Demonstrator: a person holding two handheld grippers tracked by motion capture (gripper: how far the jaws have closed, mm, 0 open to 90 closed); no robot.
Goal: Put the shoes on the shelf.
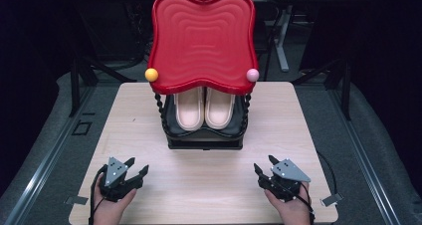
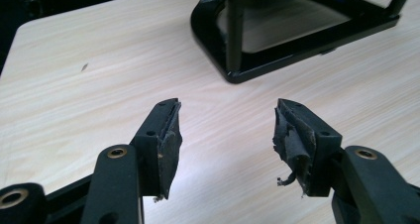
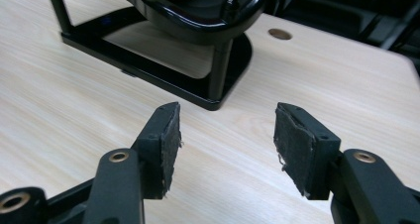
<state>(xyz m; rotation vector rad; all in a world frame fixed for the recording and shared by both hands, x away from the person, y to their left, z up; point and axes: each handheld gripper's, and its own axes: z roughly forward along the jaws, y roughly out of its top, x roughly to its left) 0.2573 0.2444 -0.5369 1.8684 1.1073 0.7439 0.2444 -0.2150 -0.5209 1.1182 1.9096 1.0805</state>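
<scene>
Two-tier rack (image 1: 204, 135) stands mid-table, twd the far side; red wavy tray (image 1: 201, 41) on top, w/ a yellow ball (image 1: 151, 74) and a pink ball (image 1: 253, 75) at its front corners. Pair of pale slippers (image 1: 204, 108) lies side by side in the black lower tray (image 1: 171, 128), directly under the red tray. Left gripper (image 1: 135, 170) and right gripper (image 1: 263, 165) rest low near the table's (image 1: 149, 110) front edge, one each side, well apart from the rack; both jaws spread wide, nothing btwn them. Pads (image 2: 168, 144) are frayed, as the left gripper view shows. The right gripper view looks past its own jaws to the rack's base frame (image 3: 148, 70). Handling, judged: slippers prob. light, soft and compressible, not fragile; they'd flex if pinched at one end. Best hold is likely the near end of each, one per gripper, drawn out fwd since the red tray blocks a lift from above.
</scene>
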